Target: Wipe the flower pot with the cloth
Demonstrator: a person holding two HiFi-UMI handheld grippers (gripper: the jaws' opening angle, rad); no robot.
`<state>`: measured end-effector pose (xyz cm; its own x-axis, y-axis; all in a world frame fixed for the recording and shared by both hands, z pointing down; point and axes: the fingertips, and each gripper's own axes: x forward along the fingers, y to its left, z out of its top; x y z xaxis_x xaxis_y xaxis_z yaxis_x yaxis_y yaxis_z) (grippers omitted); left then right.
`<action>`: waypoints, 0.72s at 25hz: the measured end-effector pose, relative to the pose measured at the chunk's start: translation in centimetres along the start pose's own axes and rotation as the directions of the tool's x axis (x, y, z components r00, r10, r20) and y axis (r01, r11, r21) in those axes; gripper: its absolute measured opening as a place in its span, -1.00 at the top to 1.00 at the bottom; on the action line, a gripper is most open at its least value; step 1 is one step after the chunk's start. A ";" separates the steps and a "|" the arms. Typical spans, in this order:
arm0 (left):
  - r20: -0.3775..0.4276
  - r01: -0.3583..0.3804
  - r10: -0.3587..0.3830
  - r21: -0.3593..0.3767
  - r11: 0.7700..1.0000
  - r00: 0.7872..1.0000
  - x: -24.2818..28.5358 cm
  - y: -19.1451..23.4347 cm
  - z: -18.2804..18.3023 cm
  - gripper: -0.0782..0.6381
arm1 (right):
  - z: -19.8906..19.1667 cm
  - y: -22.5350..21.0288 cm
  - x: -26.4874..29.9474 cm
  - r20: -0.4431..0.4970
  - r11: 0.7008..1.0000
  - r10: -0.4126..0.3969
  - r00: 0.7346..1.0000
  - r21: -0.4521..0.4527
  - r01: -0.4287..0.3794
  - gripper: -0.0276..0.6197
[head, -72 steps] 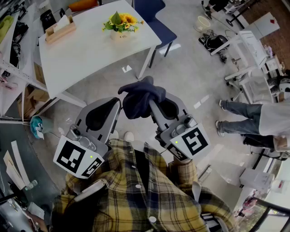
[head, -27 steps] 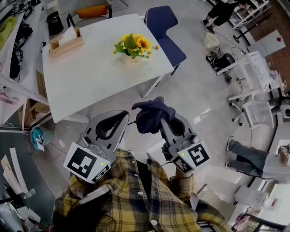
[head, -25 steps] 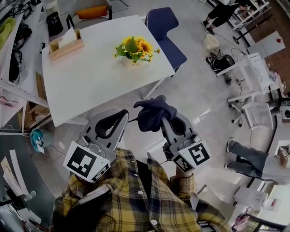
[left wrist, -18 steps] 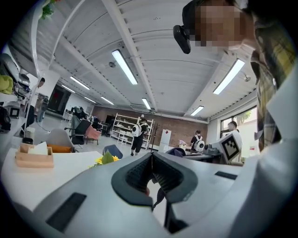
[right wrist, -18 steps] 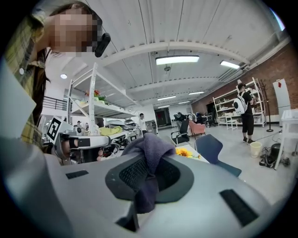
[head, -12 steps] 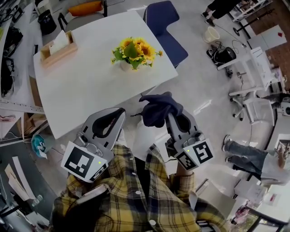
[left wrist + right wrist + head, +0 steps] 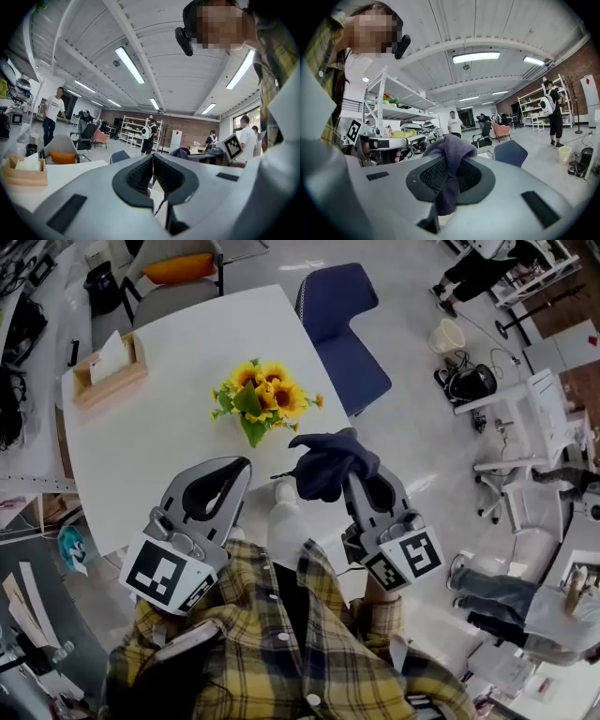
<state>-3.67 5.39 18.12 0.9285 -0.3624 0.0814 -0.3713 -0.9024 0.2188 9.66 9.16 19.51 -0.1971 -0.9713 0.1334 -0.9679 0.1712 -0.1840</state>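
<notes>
A bunch of yellow sunflowers [image 7: 258, 401] stands in the middle of the white table [image 7: 141, 442]; the leaves hide its pot from above. My right gripper [image 7: 344, 474] is shut on a dark blue cloth [image 7: 328, 460], which bulges out over its jaws just off the table's near right corner. The right gripper view shows the cloth [image 7: 450, 152] pinched between the pads. My left gripper [image 7: 242, 465] hovers over the table's near edge, a little short of the flowers. Its jaws meet with nothing between them [image 7: 152, 164].
A wooden tissue box [image 7: 108, 367] sits on the table's far left. A blue chair [image 7: 342, 324] stands at the far right corner and a grey chair with an orange cushion [image 7: 183, 266] behind. A bucket [image 7: 448, 334], white carts and people's legs [image 7: 478, 592] are to the right.
The table and flowers have come much closer: both grippers moved forward from open floor to the table's near edge. The cloth stays in the right gripper; the left stays shut.
</notes>
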 end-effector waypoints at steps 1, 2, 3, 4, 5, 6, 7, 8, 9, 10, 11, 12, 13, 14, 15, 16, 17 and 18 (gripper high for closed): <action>0.008 -0.020 0.020 -0.001 1.000 1.000 1.2 0.2 0.5 0.76 | 0.7 -1.2 0.7 -0.001 1.000 0.021 1.000 -0.001 -0.021 0.86; 0.016 -0.042 0.042 -0.002 0.999 0.999 2.3 0.4 1.0 0.76 | 1.3 -2.4 1.3 -0.008 0.999 0.039 0.999 -0.010 -0.040 0.86; 0.024 -0.066 0.066 -0.003 0.998 0.998 3.4 0.7 1.5 0.76 | 1.8 -3.8 2.0 -0.022 0.998 0.055 0.998 -0.027 -0.056 0.86; 0.032 -0.089 0.089 -0.004 0.996 0.996 4.3 1.1 1.9 0.76 | 2.3 -4.9 2.6 -0.034 0.996 0.070 0.997 -0.044 -0.072 0.86; 0.039 -0.112 0.112 -0.005 0.994 0.993 5.1 1.5 2.3 0.76 | 2.8 -5.9 3.3 -0.039 0.994 0.087 0.995 -0.057 -0.089 0.86; 0.047 -0.135 0.136 -0.007 0.991 0.990 5.7 1.9 2.6 0.76 | 3.3 -6.7 3.9 -0.041 0.992 0.105 0.994 -0.065 -0.107 0.86; 0.055 -0.159 0.159 -0.008 0.987 0.986 6.2 2.2 2.8 0.76 | 3.6 -7.4 4.5 -0.041 0.990 0.123 0.992 -0.070 -0.125 0.86; 0.061 -0.184 0.184 -0.009 0.983 0.981 6.6 2.5 2.9 0.76 | 3.9 -7.9 4.9 -0.042 0.987 0.140 0.989 -0.072 -0.143 0.86; 0.066 -0.208 0.208 -0.008 0.978 0.976 6.8 2.7 2.9 0.76 | 4.0 -8.5 5.2 -0.045 0.984 0.157 0.987 -0.074 -0.160 0.86; 0.069 -0.233 0.233 -0.007 0.972 0.970 7.1 2.8 2.9 0.76 | 4.1 -9.1 5.5 -0.049 0.981 0.175 0.983 -0.075 -0.178 0.86; 0.071 -0.259 0.259 -0.006 0.966 0.963 7.3 2.9 2.9 0.76 | 4.2 -9.7 5.8 -0.054 0.977 0.193 0.980 -0.079 -0.196 0.86; 0.073 -0.284 0.284 -0.006 0.959 0.956 7.5 3.0 2.8 0.76 | 4.2 -10.2 6.1 -0.060 0.973 0.211 0.976 -0.084 -0.215 0.86; 0.074 -0.309 0.309 -0.007 0.951 0.948 7.6 3.1 2.6 0.76 | 4.3 -10.6 6.5 -0.067 0.968 0.229 0.971 -0.090 -0.234 0.86; 0.074 -0.332 0.332 -0.011 0.943 0.940 7.6 3.2 2.4 0.76 | 4.3 -11.0 6.8 -0.074 0.963 0.245 0.967 -0.095 -0.251 0.86; 0.070 -0.352 0.352 -0.017 0.936 0.933 7.6 3.2 2.1 0.76 | 4.3 -11.3 7.1 -0.080 0.959 0.258 0.963 -0.098 -0.265 0.86; 0.064 -0.367 0.367 -0.023 0.930 0.928 7.6 3.3 1.7 0.76 | 4.2 -11.6 7.5 -0.085 0.957 0.267 0.960 -0.098 -0.275 0.86; 0.056 -0.377 0.378 -0.029 0.926 0.924 7.6 3.3 1.3 0.76 | 4.1 -11.9 7.7 -0.090 0.955 0.271 0.958 -0.095 -0.280 0.86; 0.047 -0.382 0.384 -0.035 0.923 0.922 7.7 3.3 0.9 0.76 | 3.9 -12.1 8.0 -0.096 0.955 0.273 0.957 -0.090 -0.282 0.86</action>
<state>2.22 -0.64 18.56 0.7136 -0.6914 0.1130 -0.6976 -0.6866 0.2048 20.45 -1.30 18.98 -0.4680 -0.8671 0.1705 -0.8832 0.4520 -0.1256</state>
